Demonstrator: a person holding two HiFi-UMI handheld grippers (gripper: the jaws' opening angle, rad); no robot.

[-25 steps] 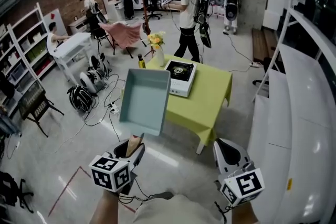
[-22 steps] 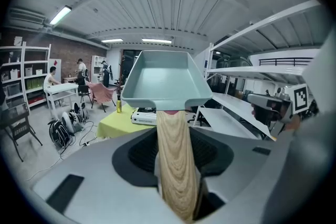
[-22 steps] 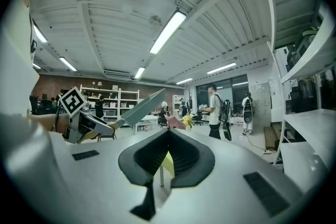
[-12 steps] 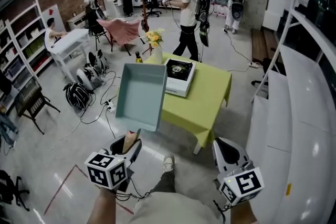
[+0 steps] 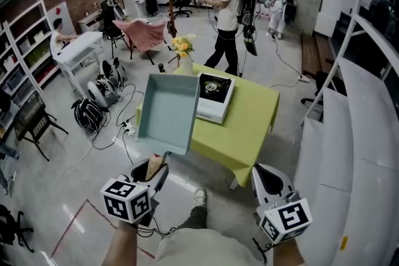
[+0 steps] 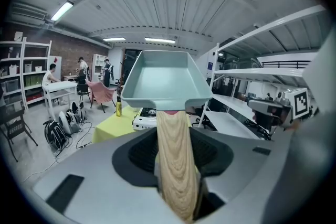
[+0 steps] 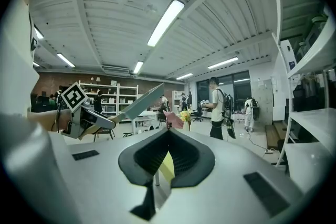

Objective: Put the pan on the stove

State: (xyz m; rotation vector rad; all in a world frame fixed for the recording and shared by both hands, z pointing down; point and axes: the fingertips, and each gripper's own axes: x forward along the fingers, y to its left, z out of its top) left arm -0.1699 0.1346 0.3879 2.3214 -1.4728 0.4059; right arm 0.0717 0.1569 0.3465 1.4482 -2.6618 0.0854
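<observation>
holds the pan (image 5: 167, 114) by its wooden handle (image 6: 174, 160) in the left gripper (image 5: 154, 170), jaws closed tight on the handle's near end. carries the pan in the air, clear of the counter (image 5: 252, 128), tilted up so the inside faces the head camera; pale teal, rectangular, deep-walled. in the head view, overlaps the counter's left edge, with the stove (image 5: 215, 96) just to its right and not touching.

holds the right gripper (image 5: 269, 184) at lower right, well apart from the pan, jaws drawn together to a thin slit with nothing between them. picks up, in the right gripper view, the left gripper and the pan's edge off to the left.

on the yellow-green counter: white stove with a black top near the middle, a vase of yellow flowers (image 5: 182, 48) at the far left corner, a small bottle (image 5: 161, 67) near it.

beyond the counter: a person (image 5: 227, 6) standing with a device in hand, a pink chair (image 5: 146, 34), more people at desks by the brick wall. to the right: white shelving (image 5: 358, 128). on the floor to the left: bags (image 5: 103, 93) and cables.
</observation>
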